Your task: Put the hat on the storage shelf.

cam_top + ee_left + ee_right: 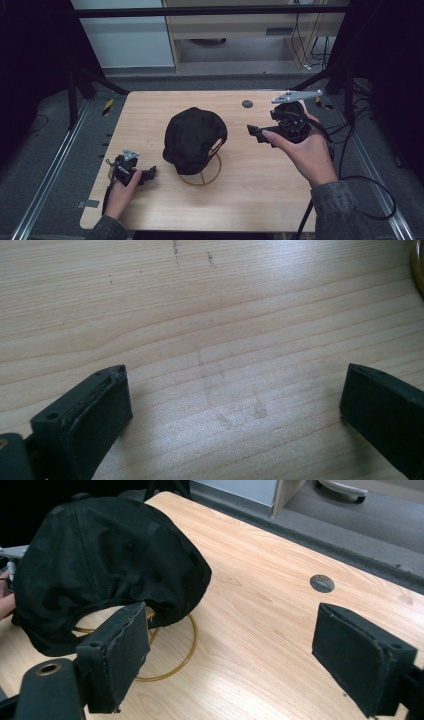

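Light wood table (260,185), visible grain, faint scuffs. Round hole (247,104) near far edge, right of centre. Gold wire stand (210,176) rests near table centre, ring base flat on wood; black cap (194,137) sits on stand.

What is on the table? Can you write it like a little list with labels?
table: light wood, with a small round hole near the far edge
hat: black cap in the middle, sitting on a stand
stand: thin gold wire ring resting on the table under the cap
left gripper: low over the table, near the cap's left side, jaws open, holding nothing
right gripper: held up to the right of the cap, jaws open, holding nothing
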{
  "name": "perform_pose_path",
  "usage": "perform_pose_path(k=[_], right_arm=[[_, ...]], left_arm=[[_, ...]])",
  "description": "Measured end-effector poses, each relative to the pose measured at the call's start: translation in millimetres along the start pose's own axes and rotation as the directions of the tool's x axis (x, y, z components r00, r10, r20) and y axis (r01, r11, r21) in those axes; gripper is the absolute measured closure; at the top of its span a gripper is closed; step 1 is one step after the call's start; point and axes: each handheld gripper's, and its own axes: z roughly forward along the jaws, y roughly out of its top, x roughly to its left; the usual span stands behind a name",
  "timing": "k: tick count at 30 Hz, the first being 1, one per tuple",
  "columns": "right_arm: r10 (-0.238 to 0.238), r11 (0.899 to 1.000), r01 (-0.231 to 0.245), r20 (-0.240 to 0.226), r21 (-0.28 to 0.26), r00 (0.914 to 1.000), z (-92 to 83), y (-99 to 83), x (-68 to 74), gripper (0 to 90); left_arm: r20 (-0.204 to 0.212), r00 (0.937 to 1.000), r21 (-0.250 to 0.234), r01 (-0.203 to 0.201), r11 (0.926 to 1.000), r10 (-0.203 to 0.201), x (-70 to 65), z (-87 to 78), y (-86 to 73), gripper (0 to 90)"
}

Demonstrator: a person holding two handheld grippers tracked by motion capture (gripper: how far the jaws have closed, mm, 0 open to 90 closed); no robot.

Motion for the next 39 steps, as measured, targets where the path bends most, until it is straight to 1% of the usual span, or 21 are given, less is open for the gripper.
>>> perform_pose_path(k=[6, 7, 10, 11, 12, 16, 17, 18, 20, 23, 28, 34, 36, 39], right_arm=[[0.015, 1.0, -0.015, 0.023, -0.011, 0.9996, 4.4, -16.0, -5.3, 13.2], [0.013, 1.0, -0.013, 0.029, -0.012, 0.9995, 6.0, -20.3, -6.4, 13.1], [0.029, 1.0, -0.029, 0.04, -0.008, 0.9988, 13.9, -36.2, -9.1, 12.8], [0.035, 0.999, -0.035, 0.039, 0.002, 0.9986, 19.3, -45.3, -10.2, 12.5], [0.035, 0.999, -0.035, 0.039, 0.002, 0.9986, 19.3, -45.3, -10.2, 12.5], [0.049, 0.999, -0.05, 0.031, 0.021, 0.9983, 32.4, -66.1, -10.8, 12.4], [0.049, 0.999, -0.05, 0.031, 0.021, 0.9983, 32.4, -66.1, -10.8, 12.4], [0.053, 0.998, -0.054, 0.027, 0.03, 0.9982, 37.7, -74.9, -10.5, 12.2], [0.056, 0.998, -0.057, 0.026, 0.038, 0.9981, 42.7, -83.7, -10.3, 12.2], [0.075, 0.996, -0.076, 0.019, 0.052, 0.997, 49.8, -96.2, -9.8, 12.5], [0.092, 0.993, -0.093, 0.014, 0.067, 0.9957, 59.8, -114.3, -10.4, 12.9], [0.116, 0.988, -0.117, 0.01, 0.102, 0.9932, 72.3, -135.0, -10.5, 12.9], [0.12, 0.987, -0.12, 0.007, 0.111, 0.9928, 78.9, -142.8, -10.6, 12.7], [0.142, 0.982, -0.141, 0.005, 0.125, 0.9899, 90.3, -154.0, -9.2, 12.6]], left_arm=[[0.0, 1.0, 0.0, 0.0, 1.0, 0.0, 0.0, 0.0, -0.1, 0.0], [-0.001, 1.0, -0.001, 0.0, 1.0, 0.0, 0.0, 0.0, -0.1, 0.0], [0.001, 1.0, 0.003, -0.001, 1.0, 0.001, 0.1, -0.1, -0.1, 0.0], [0.001, 1.0, 0.002, -0.001, 1.0, 0.001, 0.1, -0.1, -0.1, 0.0], [0.001, 1.0, 0.002, -0.001, 1.0, 0.001, 0.1, -0.1, -0.1, 0.0], [0.001, 1.0, 0.002, 0.0, 1.0, 0.0, 0.0, -0.1, -0.1, 0.0], [0.001, 1.0, 0.002, 0.0, 1.0, 0.0, 0.0, -0.1, -0.1, 0.0], [0.001, 1.0, 0.002, 0.0, 1.0, 0.0, 0.0, -0.1, -0.1, 0.0], [0.001, 1.0, 0.002, 0.0, 1.0, 0.0, 0.0, -0.1, -0.1, 0.0], [0.001, 1.0, 0.002, 0.0, 1.0, 0.0, 0.0, -0.1, -0.1, 0.0], [0.001, 1.0, 0.002, 0.0, 1.0, 0.0, 0.0, -0.1, -0.1, 0.0], [0.001, 1.0, 0.002, 0.0, 1.0, 0.0, 0.1, -0.1, -0.1, 0.0], [0.001, 1.0, 0.002, -0.001, 1.0, 0.001, 0.1, -0.1, -0.1, 0.0], [0.001, 1.0, 0.002, -0.001, 1.0, 0.001, 0.1, -0.1, -0.1, 0.0]])
